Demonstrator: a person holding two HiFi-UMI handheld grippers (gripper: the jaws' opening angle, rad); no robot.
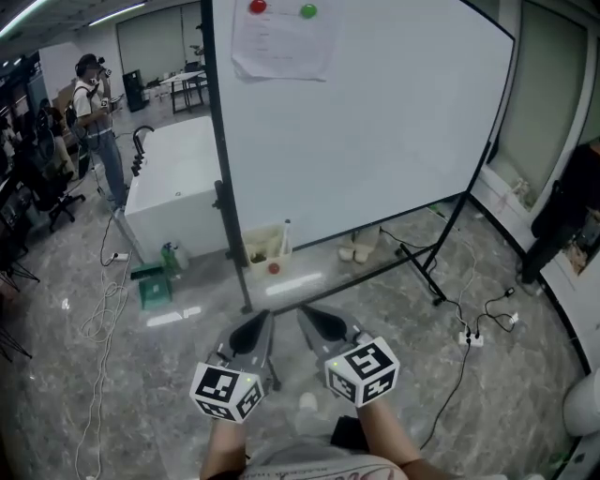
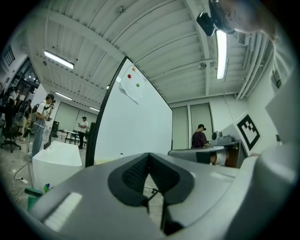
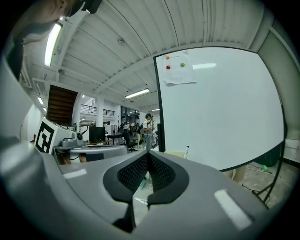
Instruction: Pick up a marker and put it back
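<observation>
two grippers point at a whiteboard (image 1: 375, 131) on a black stand, held low over the grey floor (image 1: 187, 375). the left gripper (image 1: 253, 325) has its jaws pressed together with nothing between the dark pads. the right gripper (image 1: 317, 322) is just beside it, its jaws likewise closed and empty. each carries its cube of square markers near the person's wrists.

the marker (image 1: 286, 234) stands upright, white-bodied with a dark cap, in a pale box (image 1: 262, 247) at the whiteboard's lower left corner, just beside the black post (image 1: 221, 169). it is well apart from both grippers, and neither touches it. a small red thing (image 1: 273, 268) sits just below the box.

a sheet of paper (image 1: 281, 42) hangs at the top of the board under a red magnet (image 1: 257, 6) and a green magnet (image 1: 307, 11). a white cabinet (image 1: 178, 187) stands to the left of the post, with a green object (image 1: 152, 287) on the floor near it. cables run to a power strip (image 1: 473, 339) on the right. a person (image 1: 94, 112) stands far back on the left.
</observation>
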